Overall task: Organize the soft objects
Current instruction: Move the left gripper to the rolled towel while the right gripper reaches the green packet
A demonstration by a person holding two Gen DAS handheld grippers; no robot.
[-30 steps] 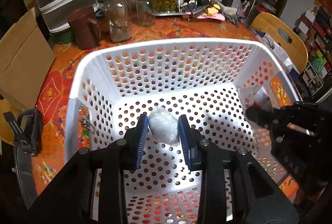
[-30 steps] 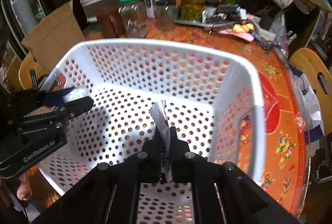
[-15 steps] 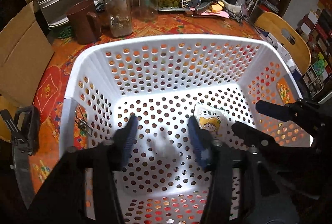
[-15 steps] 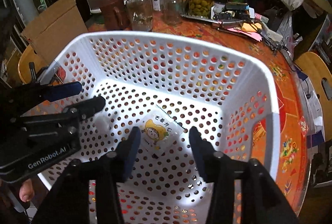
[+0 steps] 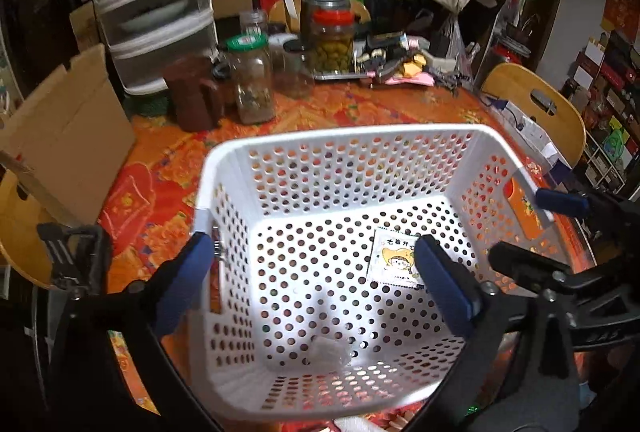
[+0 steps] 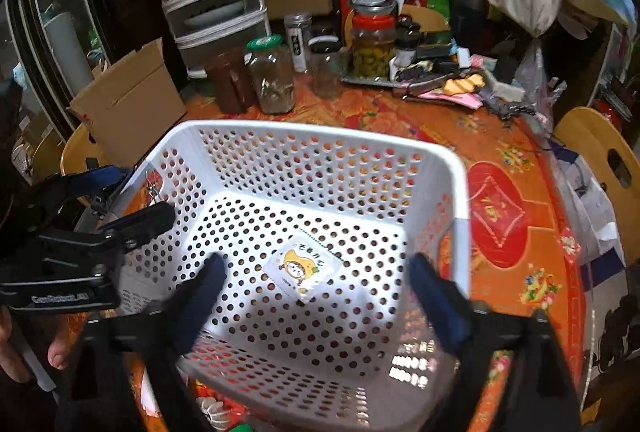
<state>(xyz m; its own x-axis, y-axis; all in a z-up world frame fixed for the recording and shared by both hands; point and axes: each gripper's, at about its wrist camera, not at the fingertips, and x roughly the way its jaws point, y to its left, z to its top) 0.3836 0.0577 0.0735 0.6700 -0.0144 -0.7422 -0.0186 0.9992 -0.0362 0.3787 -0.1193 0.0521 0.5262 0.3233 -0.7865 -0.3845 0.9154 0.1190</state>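
A white perforated basket (image 5: 340,136) (image 6: 320,136) stands on the orange table. On its floor lie a flat white packet with a yellow cartoon figure (image 5: 394,264) (image 6: 306,270) and a small clear-wrapped white lump (image 5: 328,352) near the front wall. My left gripper (image 5: 316,284) is open and empty above the basket's near side. My right gripper (image 6: 320,296) is open and empty above the basket, over the packet. Each gripper shows in the other's view, the right (image 5: 560,272) and the left (image 6: 80,232).
Glass jars (image 5: 252,80) (image 6: 372,40), a brown jug (image 5: 192,96) and clutter stand behind the basket. A cardboard box (image 5: 68,128) is at the left, plastic drawers (image 5: 152,0) at the back. Wooden chairs (image 5: 536,108) (image 6: 600,148) stand at the right.
Both grippers opened and let go. The white lump and the cartoon packet dropped to the basket floor. Both grippers have since drawn back and up, jaws wider.
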